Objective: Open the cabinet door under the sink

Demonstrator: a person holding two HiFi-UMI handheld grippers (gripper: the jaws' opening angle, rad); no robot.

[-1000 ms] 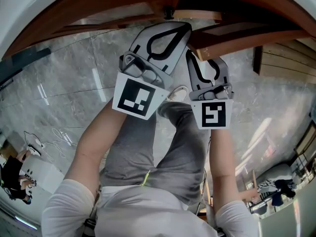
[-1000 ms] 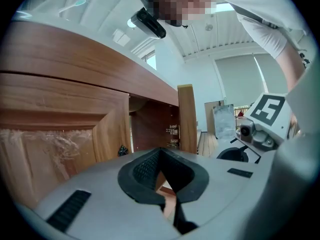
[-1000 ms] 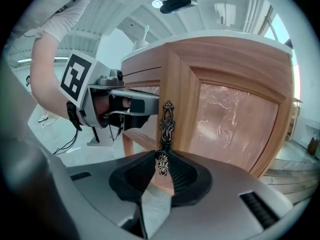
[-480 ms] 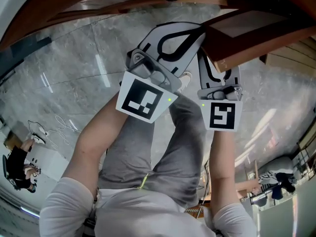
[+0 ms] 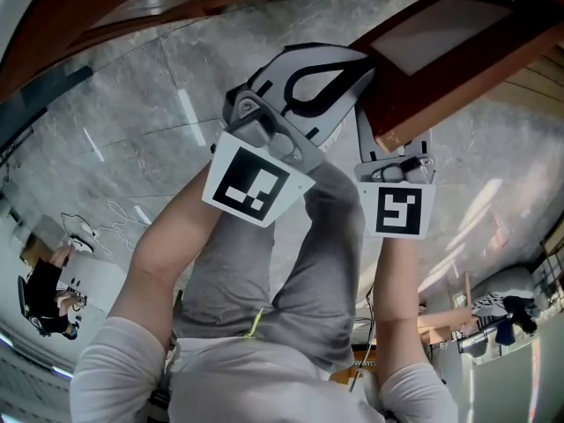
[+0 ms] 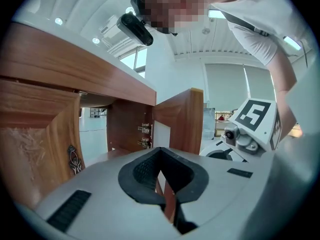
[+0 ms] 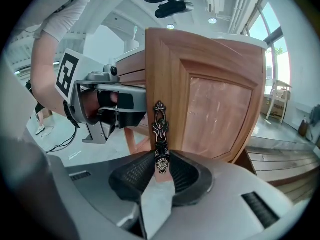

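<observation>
Marble floor (image 5: 132, 104); right gripper (image 7: 161, 167) tight around door handle (image 7: 159, 129)

No actual lettering, brand names or numbers to read anywhere here. The closest thing to a sign is the black-and-white square marker (image 5: 247, 186) on the cube of the left gripper (image 5: 352, 60), down-left of the open cabinet door (image 5: 441, 38). A second marker (image 5: 399, 211) sits on the cube of the right gripper (image 7: 161, 166), right below that door's corner. Both are just blocky code patterns. The ornate handle (image 7: 159, 121) on the door is only scrollwork.
</observation>
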